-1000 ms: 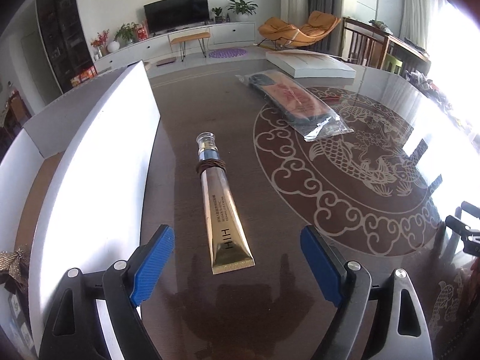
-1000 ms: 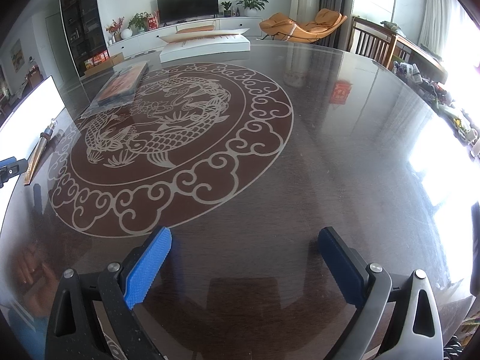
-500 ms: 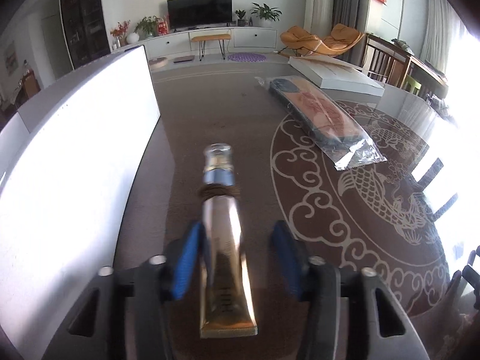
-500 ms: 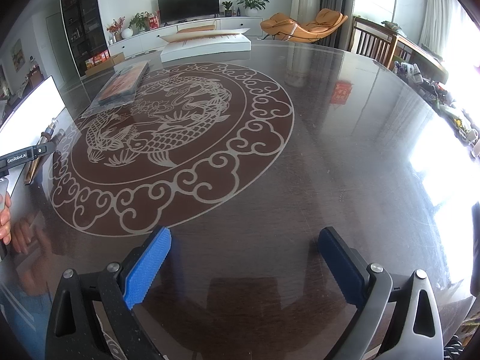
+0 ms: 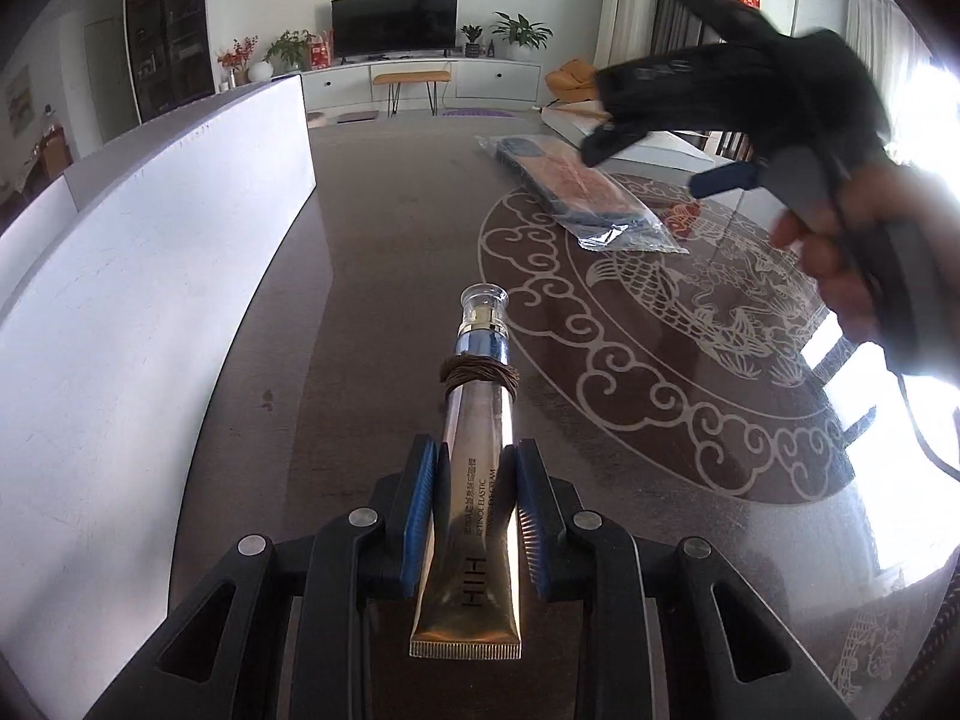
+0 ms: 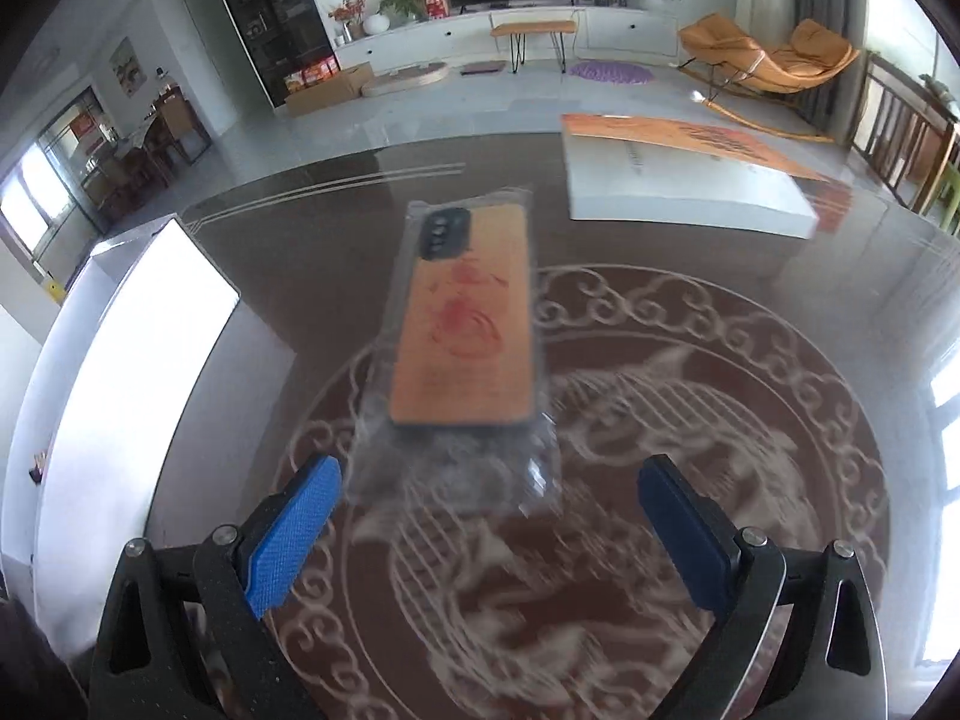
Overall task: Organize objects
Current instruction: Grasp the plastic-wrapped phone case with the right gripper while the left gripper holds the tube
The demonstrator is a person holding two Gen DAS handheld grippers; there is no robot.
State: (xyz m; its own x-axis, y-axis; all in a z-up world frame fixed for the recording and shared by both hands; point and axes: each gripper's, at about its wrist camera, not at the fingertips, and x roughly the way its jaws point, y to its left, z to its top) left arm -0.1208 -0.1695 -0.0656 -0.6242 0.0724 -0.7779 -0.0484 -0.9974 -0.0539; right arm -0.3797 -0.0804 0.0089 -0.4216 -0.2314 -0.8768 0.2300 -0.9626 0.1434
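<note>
Your left gripper (image 5: 474,483) is clamping the gold tube (image 5: 477,468) lengthwise along its fingers. Your right gripper (image 6: 489,516) is hanging wide open, with the bagged phone case (image 6: 465,324) lying straight ahead on the table (image 6: 750,312), long axis running away.

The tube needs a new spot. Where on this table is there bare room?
Bare: the dark strip between the white box and the dragon medallion, ahead of the gold tube. Crowded: far side, with the bagged phone case and flat white carton.
</note>
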